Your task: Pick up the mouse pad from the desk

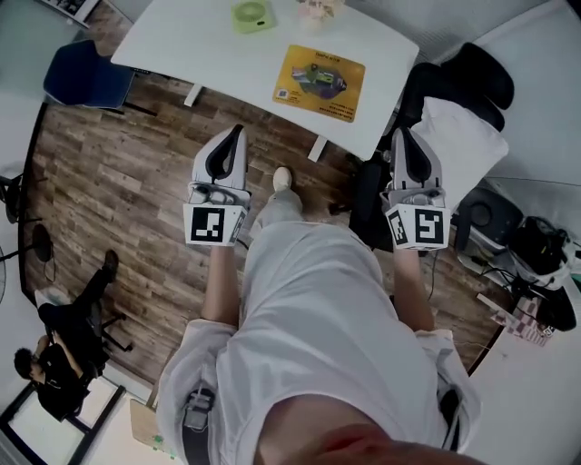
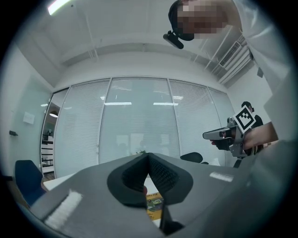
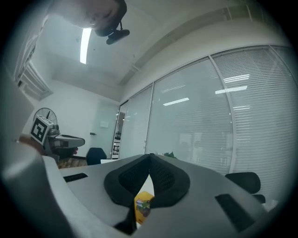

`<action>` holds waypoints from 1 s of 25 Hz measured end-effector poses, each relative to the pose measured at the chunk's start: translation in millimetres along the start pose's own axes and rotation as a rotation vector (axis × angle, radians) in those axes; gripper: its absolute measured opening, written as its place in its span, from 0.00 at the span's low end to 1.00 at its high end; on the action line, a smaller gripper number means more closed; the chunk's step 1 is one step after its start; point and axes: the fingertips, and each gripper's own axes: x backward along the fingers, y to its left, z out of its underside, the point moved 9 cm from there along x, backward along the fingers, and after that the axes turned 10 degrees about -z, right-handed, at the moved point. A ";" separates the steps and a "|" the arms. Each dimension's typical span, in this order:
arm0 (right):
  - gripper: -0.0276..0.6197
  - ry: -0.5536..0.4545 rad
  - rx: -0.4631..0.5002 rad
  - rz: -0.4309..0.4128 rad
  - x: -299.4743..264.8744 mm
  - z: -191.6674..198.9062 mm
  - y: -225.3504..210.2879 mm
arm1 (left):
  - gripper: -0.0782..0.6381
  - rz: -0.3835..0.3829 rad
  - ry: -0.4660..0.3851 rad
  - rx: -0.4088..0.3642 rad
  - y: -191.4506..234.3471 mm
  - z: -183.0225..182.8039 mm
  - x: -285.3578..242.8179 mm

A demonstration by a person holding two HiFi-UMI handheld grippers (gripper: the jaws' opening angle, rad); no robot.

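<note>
The yellow mouse pad [image 1: 320, 82] lies flat on the white desk [image 1: 209, 45], ahead of both grippers. My left gripper [image 1: 239, 131] is held level over the wooden floor, short of the desk's near edge, jaws shut and empty. My right gripper [image 1: 398, 134] is alongside it to the right, near the desk's corner, also shut with nothing held. In the left gripper view a slice of the mouse pad [image 2: 154, 203] shows below the closed jaws [image 2: 148, 156]. In the right gripper view the pad [image 3: 143, 207] shows under the closed jaws [image 3: 150, 156].
A green object [image 1: 252, 15] sits on the desk behind the pad. A black chair [image 1: 477, 68] draped with white cloth stands right of the desk, a blue chair [image 1: 86, 77] left of it. A person [image 1: 54, 359] sits at lower left. Bags [image 1: 537, 250] lie at right.
</note>
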 end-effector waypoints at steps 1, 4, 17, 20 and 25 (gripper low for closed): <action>0.04 0.002 -0.002 0.004 -16.4 0.3 -5.3 | 0.10 0.010 0.001 0.001 8.7 4.5 -17.0; 0.04 0.018 -0.001 0.017 -62.5 4.1 -19.8 | 0.10 0.034 0.009 -0.006 34.7 16.1 -64.9; 0.04 0.054 -0.033 0.012 -160.8 15.9 -56.0 | 0.10 0.043 -0.025 0.017 65.8 42.2 -181.7; 0.04 0.060 -0.032 0.010 -168.7 29.4 -67.3 | 0.10 0.046 -0.018 0.028 59.3 55.5 -195.0; 0.04 0.106 -0.035 -0.004 -179.2 58.4 -90.3 | 0.10 0.052 0.029 -0.005 49.4 81.2 -208.1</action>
